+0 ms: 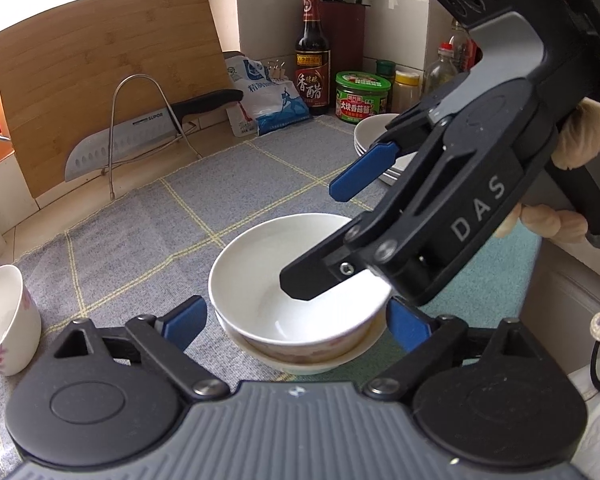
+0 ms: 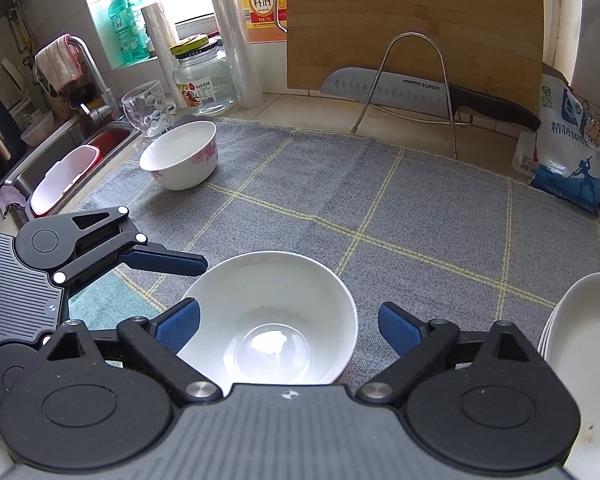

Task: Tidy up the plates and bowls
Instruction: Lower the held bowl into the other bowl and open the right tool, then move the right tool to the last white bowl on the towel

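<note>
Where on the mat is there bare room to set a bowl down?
The grey mat is bare across its middle, between the floral bowl, the knife stand and the stacked bowls. It is crowded at the right, by the plate stack, and around both open grippers.

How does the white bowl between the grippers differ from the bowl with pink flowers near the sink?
The plain white bowl is nested in another bowl, while the pink-flowered bowl stands alone on the grey cloth. The plain white bowl sits between the open fingers of both grippers; the pink-flowered bowl has no gripper near it. The first shows no pattern, the second pink flowers outside. Both are upright, white inside and empty.
</note>
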Available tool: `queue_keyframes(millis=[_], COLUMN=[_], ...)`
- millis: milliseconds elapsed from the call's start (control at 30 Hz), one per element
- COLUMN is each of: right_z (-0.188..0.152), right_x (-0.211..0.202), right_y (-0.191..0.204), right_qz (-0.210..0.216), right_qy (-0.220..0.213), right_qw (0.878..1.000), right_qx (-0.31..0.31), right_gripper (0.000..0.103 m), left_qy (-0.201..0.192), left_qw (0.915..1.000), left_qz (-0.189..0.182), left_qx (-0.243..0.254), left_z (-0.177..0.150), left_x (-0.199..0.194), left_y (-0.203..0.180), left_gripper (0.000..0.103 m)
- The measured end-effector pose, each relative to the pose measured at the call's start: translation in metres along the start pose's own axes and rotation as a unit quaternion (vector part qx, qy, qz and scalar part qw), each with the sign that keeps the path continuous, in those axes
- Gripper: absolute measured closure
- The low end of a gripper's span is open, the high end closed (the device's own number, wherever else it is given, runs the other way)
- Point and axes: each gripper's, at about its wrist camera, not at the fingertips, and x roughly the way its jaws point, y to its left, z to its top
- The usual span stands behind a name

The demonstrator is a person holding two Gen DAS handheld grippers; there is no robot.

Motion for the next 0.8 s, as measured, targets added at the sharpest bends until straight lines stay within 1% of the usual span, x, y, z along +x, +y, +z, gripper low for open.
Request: queue_keyframes(millis=[100, 267, 433, 633, 800], right_z=[-0.004, -0.02, -0.029, -0.017, 0.006], right_x=[-0.002, -0.003, -0.003, -0.01, -0.007], right_y=[0.0, 0.0, -0.005, 0.001, 0.014], right_qz=[-0.003, -0.015, -0.02, -0.022, -0.015], right_qy=[0.002, 0.014, 0.016, -0.001, -0.015], right_qw=[1.0, 1.0, 1.0, 1.0, 1.0], right_qx=[-0.006, -0.011, 0.008, 0.001, -0.015], right_gripper=[0.001, 0.001, 0.001, 0.0, 0.0], left_qy=[0.003, 0.004, 0.002, -0.002, -0.005], left_qw=[1.0, 0.9999, 0.9997, 0.9988, 0.996], left_qz=[0.002, 0.002, 0.01, 0.028, 0.058], left_qx=[-0.005, -0.013, -0.021, -0.039, -0.068], left_z=[-0.002, -0.006, -0.009, -0.017, -0.03], left_x=[-0.004, -0.015, -0.02, -0.027, -0.037], left_y=[0.004, 0.01, 0.014, 0.029, 0.053], left_gripper=[0.007, 0.007, 0.007, 0.007, 0.007])
